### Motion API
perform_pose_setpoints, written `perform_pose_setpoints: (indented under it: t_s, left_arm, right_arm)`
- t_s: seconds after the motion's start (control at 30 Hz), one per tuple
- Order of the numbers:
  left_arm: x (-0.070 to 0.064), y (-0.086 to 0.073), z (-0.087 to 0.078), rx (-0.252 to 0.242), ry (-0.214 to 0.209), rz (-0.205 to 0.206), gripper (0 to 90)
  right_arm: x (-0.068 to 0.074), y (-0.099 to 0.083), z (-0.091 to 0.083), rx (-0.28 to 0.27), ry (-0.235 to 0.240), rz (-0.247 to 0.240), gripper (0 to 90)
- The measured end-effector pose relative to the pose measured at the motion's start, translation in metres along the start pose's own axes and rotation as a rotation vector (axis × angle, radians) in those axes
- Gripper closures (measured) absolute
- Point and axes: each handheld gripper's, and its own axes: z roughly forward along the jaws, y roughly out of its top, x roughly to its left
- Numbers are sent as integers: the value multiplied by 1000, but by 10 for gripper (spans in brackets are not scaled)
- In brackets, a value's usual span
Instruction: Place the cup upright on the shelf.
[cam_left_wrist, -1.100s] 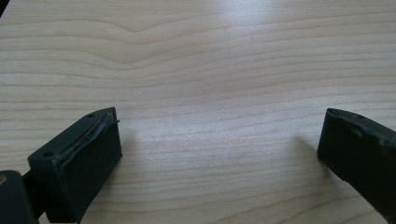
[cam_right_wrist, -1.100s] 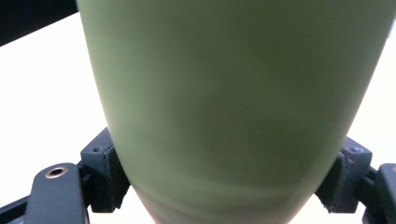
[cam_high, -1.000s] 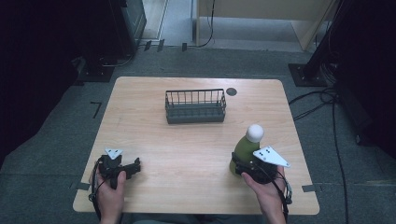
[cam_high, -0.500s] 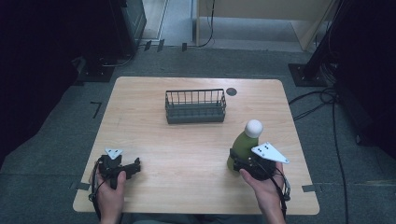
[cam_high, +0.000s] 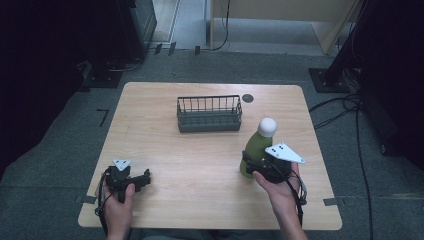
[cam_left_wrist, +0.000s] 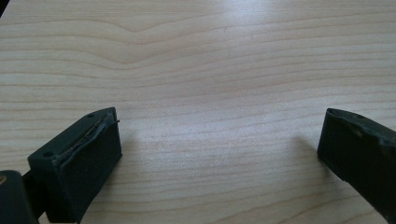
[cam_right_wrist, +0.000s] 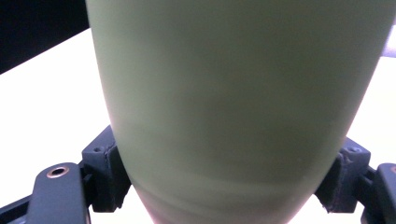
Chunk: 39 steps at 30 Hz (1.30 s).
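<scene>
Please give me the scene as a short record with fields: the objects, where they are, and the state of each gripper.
surface: light wooden table
basket: dark wire basket, far centre of table, nothing visible inside
bottle: green bottle with white round cap, right side, near the person, upright or slightly tilted
right gripper: jaws closed on the bottle's lower body
left gripper: jaws open, nothing between them, low over bare table at near left

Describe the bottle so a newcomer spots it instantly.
On the wooden table, look right of and nearer than the wire basket. The bottle stands there, the right gripper clamped round its lower body. Olive green with a rounded white cap, it is the tallest thing there.
</scene>
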Motion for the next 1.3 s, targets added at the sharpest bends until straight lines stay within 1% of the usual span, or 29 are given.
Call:
perform_pose_setpoints:
  t_s: [0.2, 0.27, 0.33, 0.37, 0.43, 0.63, 0.67, 0.7, 0.73, 0.77, 0.8, 0.83, 0.93, 0.97, 1.0, 1.03, 1.13, 1.17, 1.3]
  left_arm:
    - [0, 0, 0, 0, 0, -1, 0]
    - [0, 0, 0, 0, 0, -1, 0]
    - [0, 0, 0, 0, 0, 0, 0]
    - [0, 0, 0, 0, 0, 0, 0]
    - [0, 0, 0, -1, 0, -2, 0]
    - [0, 0, 0, -1, -1, -3, 0]
    - [0, 0, 0, -1, -1, -3, 0]
    - [0, 0, 0, 0, -1, -2, 0]
    - [0, 0, 0, -1, -1, -3, 0]
    - [0, 0, 0, -1, -1, -3, 0]
    - [0, 0, 0, -1, -1, -3, 0]
    - [0, 0, 0, -2, 0, -3, 0]
    - [0, 0, 0, 0, 0, -2, 0]
    - [0, 0, 0, -1, 0, -3, 0]
    - [0, 0, 0, 0, 0, -2, 0]
    - [0, 0, 0, 0, 0, -2, 0]
    - [0, 0, 0, 0, 0, -3, 0]
    - [0, 0, 0, 0, 0, -3, 0]
    - [0, 0, 0, 0, 0, -3, 0]
  right_arm:
    - [3, 11, 8, -3, 11, 3, 205]
    - [5, 17, 13, -6, 14, -1, 205]
    - [6, 20, 15, -5, 15, -5, 205]
    - [8, 24, 18, -5, 17, -11, 205]
    - [8, 27, 20, -6, 18, -14, 205]
    - [14, 47, 30, -19, 24, -27, 206]
    - [14, 47, 30, -19, 24, -27, 206]
    - [15, 53, 32, -27, 23, -31, 205]
    - [15, 53, 32, -27, 23, -31, 205]
    - [16, 59, 34, -33, 24, -33, 206]
    - [16, 59, 34, -33, 24, -33, 206]
    - [17, 66, 37, -37, 27, -35, 205]
    - [18, 71, 40, -41, 29, -37, 206]
    - [18, 77, 43, -41, 28, -40, 206]
    - [18, 77, 43, -41, 28, -40, 206]
    - [19, 83, 47, -47, 28, -44, 206]
    - [20, 89, 50, -50, 28, -41, 206]
    - [21, 94, 54, -53, 27, -40, 206]
    - [21, 106, 61, -58, 18, -51, 206]
